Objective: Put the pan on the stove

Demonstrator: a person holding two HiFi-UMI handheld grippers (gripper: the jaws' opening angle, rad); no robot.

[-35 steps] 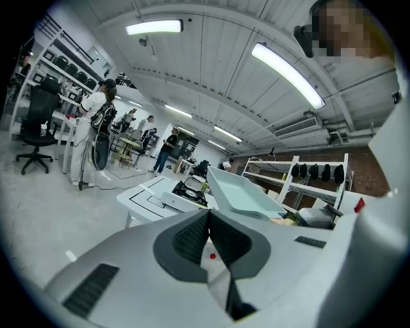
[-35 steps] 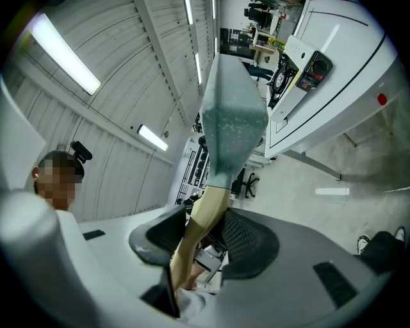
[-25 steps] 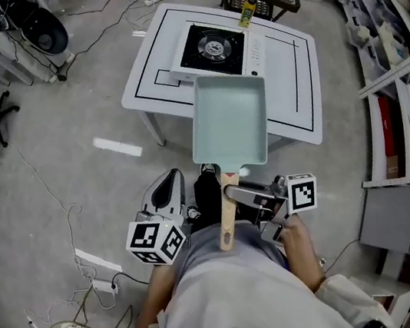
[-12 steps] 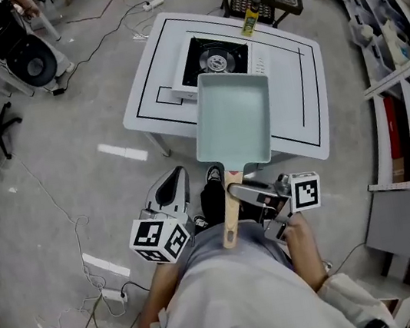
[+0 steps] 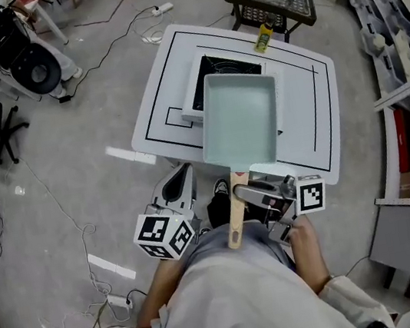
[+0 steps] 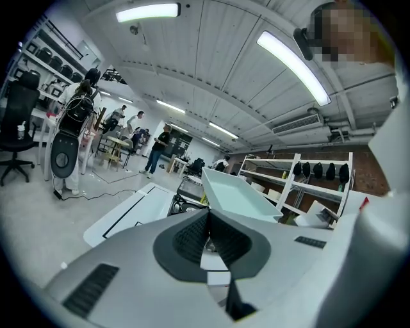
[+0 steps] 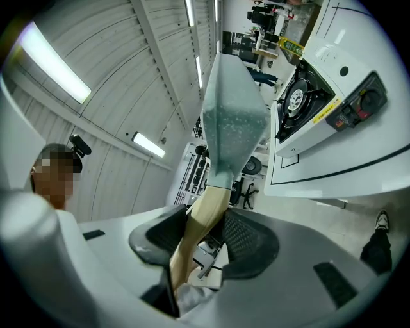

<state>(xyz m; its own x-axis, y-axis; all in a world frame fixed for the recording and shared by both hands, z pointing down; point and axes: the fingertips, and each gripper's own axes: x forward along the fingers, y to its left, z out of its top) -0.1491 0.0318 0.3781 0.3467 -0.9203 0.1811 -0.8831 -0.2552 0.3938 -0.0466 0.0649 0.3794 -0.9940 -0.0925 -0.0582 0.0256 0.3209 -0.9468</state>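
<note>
- I had brought the pan [image 5: 240, 118] forward; it hung over the stove [image 5: 209, 69].
- My right gripper [image 5: 256, 191] clamped its wooden handle [image 5: 235, 220].
- My left gripper [image 5: 179, 181], short of the stove, was closed, empty.

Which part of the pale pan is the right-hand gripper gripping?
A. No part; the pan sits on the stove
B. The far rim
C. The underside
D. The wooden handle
D: in the right gripper view the right gripper has its jaws pressed on the wooden handle, and the head view shows the pan held out over the table.
</note>
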